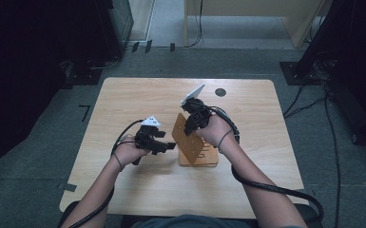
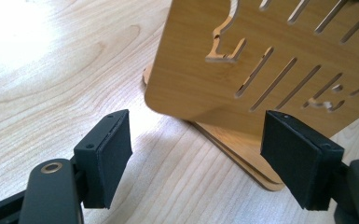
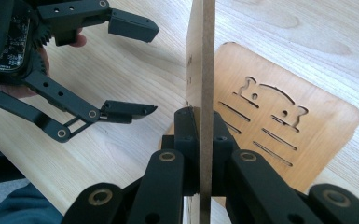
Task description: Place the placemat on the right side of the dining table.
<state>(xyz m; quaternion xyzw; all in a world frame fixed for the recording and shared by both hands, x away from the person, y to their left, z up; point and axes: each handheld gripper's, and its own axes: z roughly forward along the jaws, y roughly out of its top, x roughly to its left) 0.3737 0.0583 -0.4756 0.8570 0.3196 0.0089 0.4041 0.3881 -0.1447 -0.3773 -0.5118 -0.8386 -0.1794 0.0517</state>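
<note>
Wooden panels sit near the middle of the table [image 1: 138, 190]; we take the flat panel [image 1: 204, 156] lying there as our landmark. Tilted on edge above it stands the upright panel [image 1: 186, 137], slotted and cut with the same shapes, its lower edge resting on or just over the flat panel's left part; its long axis runs up and away from us, leaning, its broad face turned toward our left.

Our right gripper [image 3: 200, 135] is clamped on the upright panel's thin edge, pads pressed against both faces, just above the flat panel; our left gripper [image 1: 166, 145] waits beside the flat panel's left edge, jaws apart with nothing between them, pointed at the upright panel's lower corner.

We judge the step in hand to be lifting one panel off its twin, or standing it up for assembly; we cannot tell which. The next move, as we read it, calls for the left gripper to close on the upright panel's free lower edge, steadying it, before the right gripper shifts.
</note>
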